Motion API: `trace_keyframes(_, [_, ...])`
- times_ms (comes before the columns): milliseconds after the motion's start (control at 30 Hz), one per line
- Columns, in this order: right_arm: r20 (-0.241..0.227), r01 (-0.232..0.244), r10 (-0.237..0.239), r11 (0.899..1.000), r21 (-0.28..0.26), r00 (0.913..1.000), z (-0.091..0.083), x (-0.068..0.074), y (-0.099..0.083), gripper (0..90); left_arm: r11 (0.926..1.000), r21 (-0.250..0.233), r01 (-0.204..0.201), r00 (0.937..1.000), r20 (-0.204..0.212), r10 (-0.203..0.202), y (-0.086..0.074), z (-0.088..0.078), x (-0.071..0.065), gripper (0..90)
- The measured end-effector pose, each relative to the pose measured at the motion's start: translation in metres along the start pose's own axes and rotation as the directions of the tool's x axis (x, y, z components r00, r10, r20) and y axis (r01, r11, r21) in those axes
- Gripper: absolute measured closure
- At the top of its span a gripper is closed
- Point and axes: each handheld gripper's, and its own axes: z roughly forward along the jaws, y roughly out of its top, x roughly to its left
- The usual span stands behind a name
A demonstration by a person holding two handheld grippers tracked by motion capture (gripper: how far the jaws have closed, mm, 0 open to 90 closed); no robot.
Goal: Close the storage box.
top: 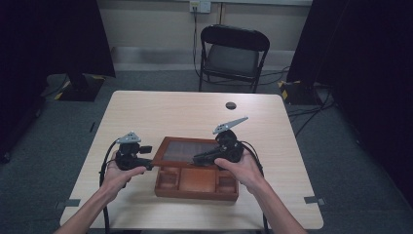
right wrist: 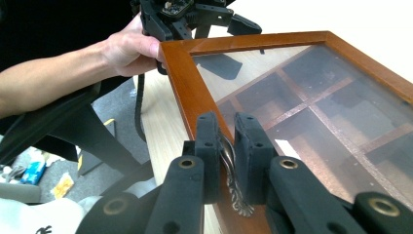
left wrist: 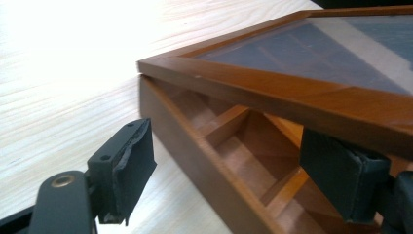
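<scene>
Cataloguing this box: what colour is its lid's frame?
Reddish-brown wood frame, best in the right gripper view.

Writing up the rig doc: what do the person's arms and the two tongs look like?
Both forearms are bare, no sleeves or gloves. Left tongs and right tongs are black, each topped by a grey three-cornered plate with a black cable trailing back. The jaws are black blocks with dark pads on arms with brass-coloured rivets.

Looks like a lab or recording room: black curtains (top: 48, 34) either side, grey carpet (top: 350, 161), taped cables (top: 302, 109), one folding chair (top: 233, 53).
</scene>
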Motion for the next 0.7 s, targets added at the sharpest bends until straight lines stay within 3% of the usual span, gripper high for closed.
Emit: trace_keyframes(700, [0.021, 0.019, -0.020, 0.999, 0.030, 0.9996, -0.001, 0.002, -0.015, 80.7, 0.9986, -0.026, 0.045, 0.9974, -0.055, -0.047, -0.001, -0.011, 0.018, 20.5])
